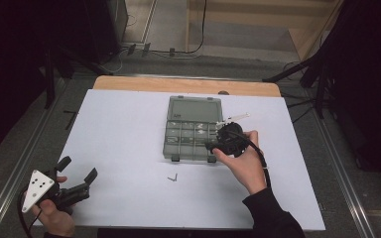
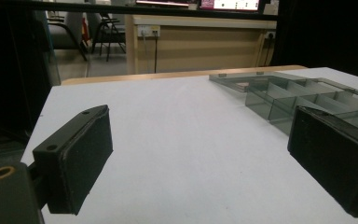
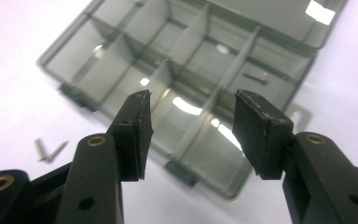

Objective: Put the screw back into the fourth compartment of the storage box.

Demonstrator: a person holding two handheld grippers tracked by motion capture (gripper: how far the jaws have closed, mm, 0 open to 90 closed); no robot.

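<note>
High view puts your right hand over the front right corner of the smoky grey compartment box, forearm in a dark sleeve coming up from the bottom edge and angled toward the middle of the table. Your right gripper points down and to the left at the box, its cable looping back along your wrist. In the right gripper view its jaws stand apart with nothing between the pads, hanging above the near row of compartments; the right pad's edge looks worn and flecked. A small metal pin lies in one compartment on the far right of that view.

Your left hand rests at the near left corner of the white table, well apart from the box. It holds the left gripper roughly level, aimed across the table toward the box, grey three-cornered plate facing up. Its jaws stand wide with nothing between them, just above the tabletop.

The box lies open in the middle of the table, lid folded flat behind it. A small bent metal piece sits on the table just in front of the box. You will find no readable writing on the box or the grippers.
</note>
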